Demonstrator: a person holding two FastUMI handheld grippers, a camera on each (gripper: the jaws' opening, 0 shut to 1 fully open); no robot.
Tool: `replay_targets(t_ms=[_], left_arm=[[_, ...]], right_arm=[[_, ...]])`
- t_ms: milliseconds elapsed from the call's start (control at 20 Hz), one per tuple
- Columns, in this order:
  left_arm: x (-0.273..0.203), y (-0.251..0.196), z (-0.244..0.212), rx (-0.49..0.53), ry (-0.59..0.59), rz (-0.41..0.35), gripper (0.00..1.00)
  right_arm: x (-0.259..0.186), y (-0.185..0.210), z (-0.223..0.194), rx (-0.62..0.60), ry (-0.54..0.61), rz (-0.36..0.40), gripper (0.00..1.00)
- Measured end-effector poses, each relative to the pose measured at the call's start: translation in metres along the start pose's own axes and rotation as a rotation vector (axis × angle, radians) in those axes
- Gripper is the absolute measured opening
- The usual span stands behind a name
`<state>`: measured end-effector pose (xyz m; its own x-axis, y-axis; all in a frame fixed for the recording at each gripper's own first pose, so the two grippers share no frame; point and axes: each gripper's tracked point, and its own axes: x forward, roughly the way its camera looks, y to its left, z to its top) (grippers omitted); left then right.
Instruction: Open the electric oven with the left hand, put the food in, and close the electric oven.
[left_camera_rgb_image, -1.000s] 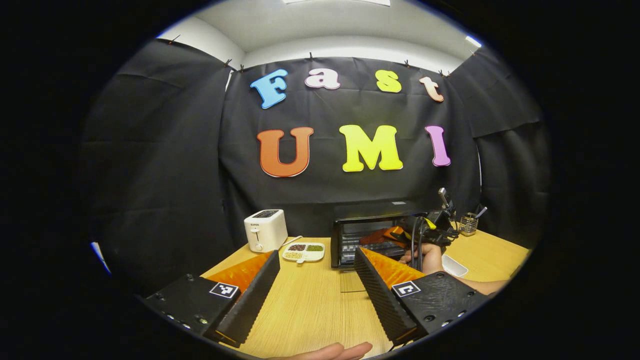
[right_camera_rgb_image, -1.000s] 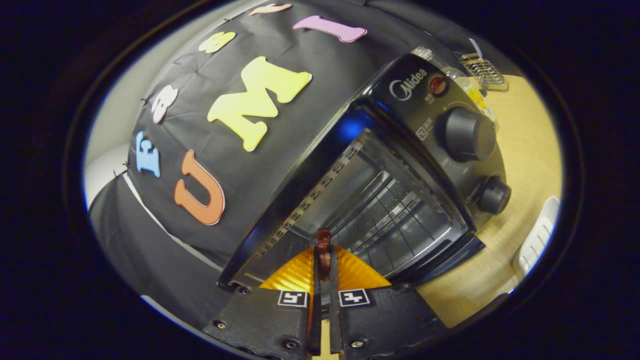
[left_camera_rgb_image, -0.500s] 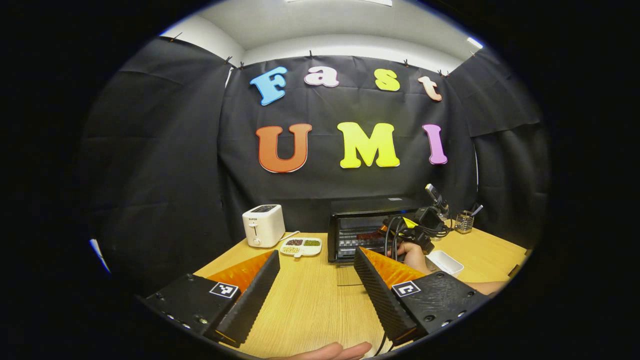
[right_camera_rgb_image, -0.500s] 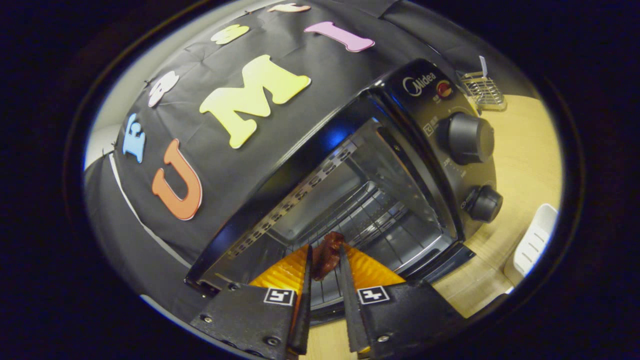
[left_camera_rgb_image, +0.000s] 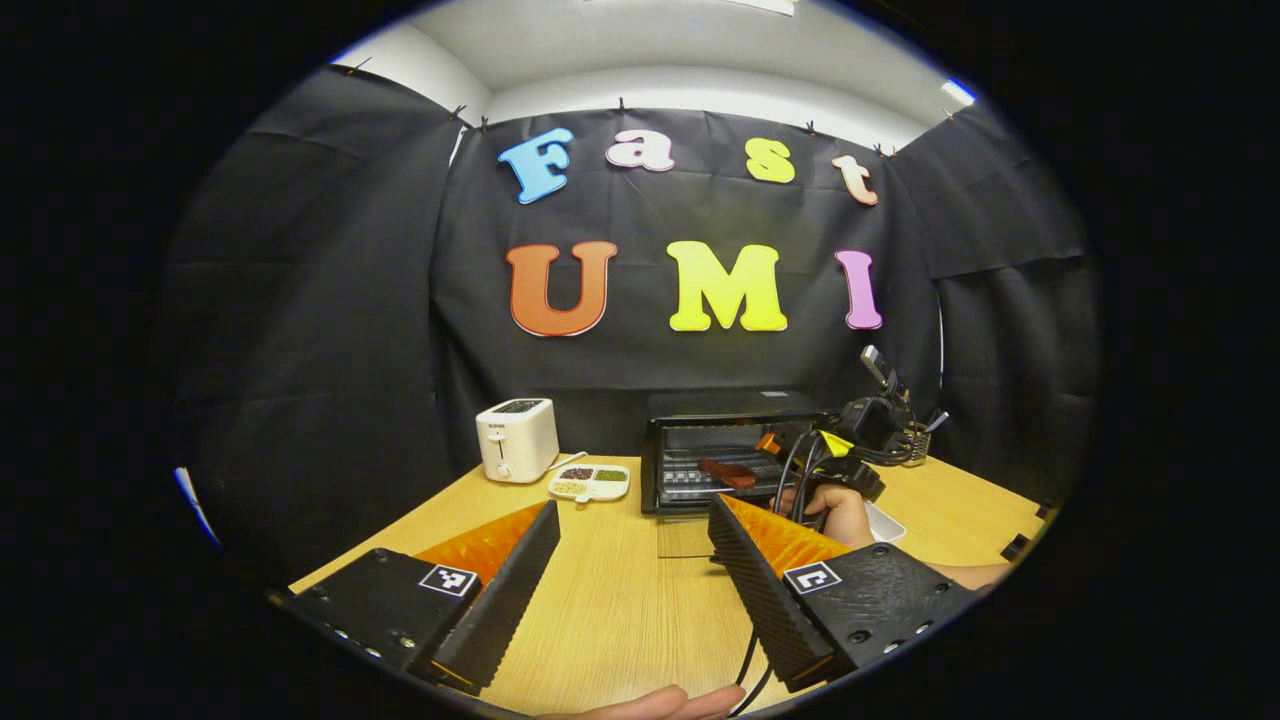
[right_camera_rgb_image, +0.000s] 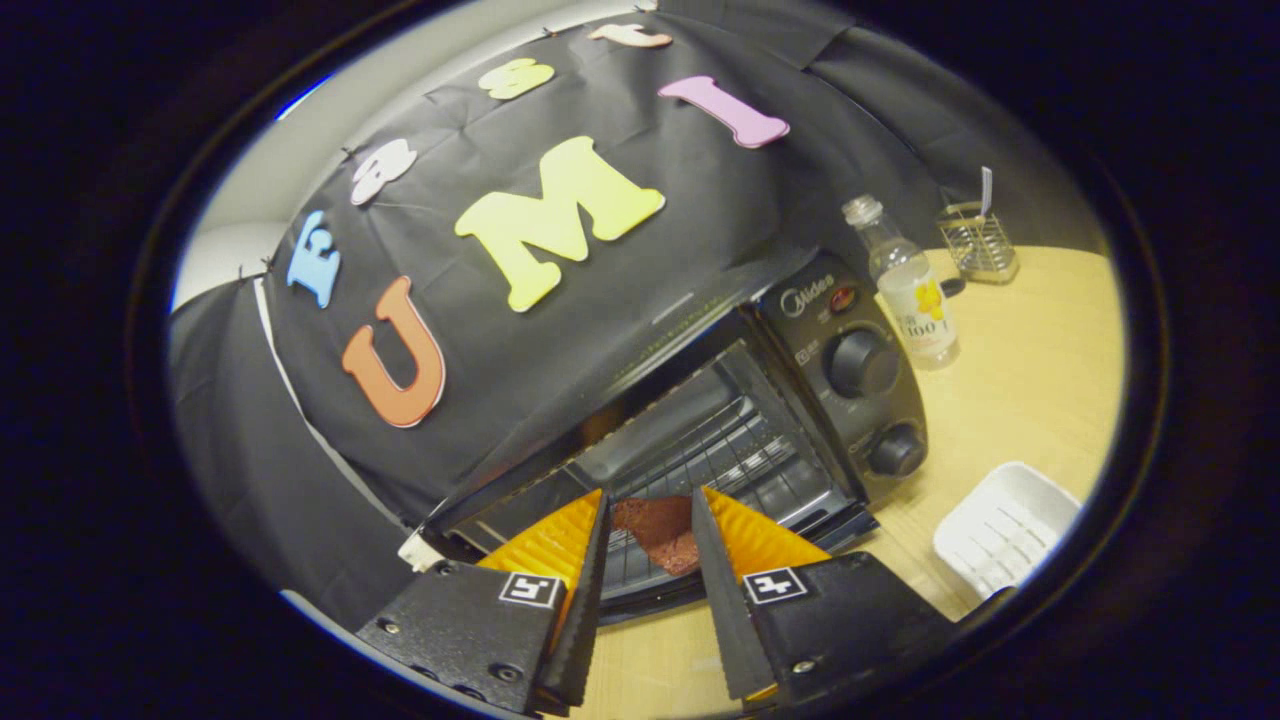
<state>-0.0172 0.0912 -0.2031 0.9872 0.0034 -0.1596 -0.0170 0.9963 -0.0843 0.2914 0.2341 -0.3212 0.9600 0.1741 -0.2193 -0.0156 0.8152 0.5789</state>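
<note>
Worktop (left_camera_rgb_image: 610, 600) light wood grain, black cloth booth wall behind. Electric oven (left_camera_rgb_image: 715, 450) black, boxy, at worktop's rear, glass door dropped open flat. Food (right_camera_rgb_image: 662, 528), dark reddish flat slab, lies on wire rack inside oven, free of both fingers. White toaster (left_camera_rgb_image: 515, 439) left of oven, divided snack dish (left_camera_rgb_image: 590, 483) between. White ridged tray (right_camera_rgb_image: 1005, 525), clear bottle (right_camera_rgb_image: 908, 290), wire holder (right_camera_rgb_image: 978, 243) on oven's knob side. Right gripper (right_camera_rgb_image: 648, 590) tilted before oven mouth, fingers parted, empty; hand (left_camera_rgb_image: 838, 512) holds it. Left gripper (left_camera_rgb_image: 635, 580) low over worktop, fingers wide apart, empty.
</note>
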Motion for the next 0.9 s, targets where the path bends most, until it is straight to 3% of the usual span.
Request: replay_targets(t_ms=[50,100,350,400,450,600,650,700,750,800,900], left_arm=[[-0.002,0.0,0.001,-0.003,0.003,0.0,0.95],[-0.006,0.0,0.002,-0.004,0.006,0.001,0.96],[-0.012,-0.008,0.008,-0.008,-0.003,-0.011,0.96],[-0.011,-0.01,0.009,-0.007,-0.006,-0.01,0.96],[-0.008,-0.01,0.006,-0.009,0.001,-0.006,0.96],[0.003,-0.013,-0.002,-0.011,0.022,0.001,0.96],[0.007,-0.015,-0.005,-0.008,0.03,0.0,0.96],[0.013,-0.018,-0.008,-0.003,0.037,-0.004,0.96],[0.018,-0.022,-0.012,0.002,0.046,-0.009,0.96],[0.026,-0.028,-0.016,0.006,0.054,-0.015,0.96],[0.043,-0.041,-0.028,-0.002,0.073,-0.034,0.96]], right_arm=[[-0.015,0.005,0.005,-0.023,-0.011,0.015,0.48],[-0.028,0.008,0.011,-0.051,-0.023,0.026,0.59],[-0.11,0.042,0.043,-0.134,-0.083,0.139,0.71],[-0.126,0.044,0.053,-0.152,-0.102,0.137,0.75],[-0.145,0.046,0.062,-0.164,-0.11,0.146,0.88],[-0.201,0.061,0.099,-0.151,-0.164,0.209,0.97],[-0.217,0.061,0.114,-0.153,-0.19,0.215,0.98],[-0.23,0.057,0.127,-0.166,-0.206,0.202,0.92],[-0.244,0.051,0.135,-0.183,-0.209,0.192,1.0],[-0.255,0.051,0.144,-0.199,-0.207,0.183,0.92],[-0.28,0.043,0.164,-0.24,-0.216,0.144,0.99]])
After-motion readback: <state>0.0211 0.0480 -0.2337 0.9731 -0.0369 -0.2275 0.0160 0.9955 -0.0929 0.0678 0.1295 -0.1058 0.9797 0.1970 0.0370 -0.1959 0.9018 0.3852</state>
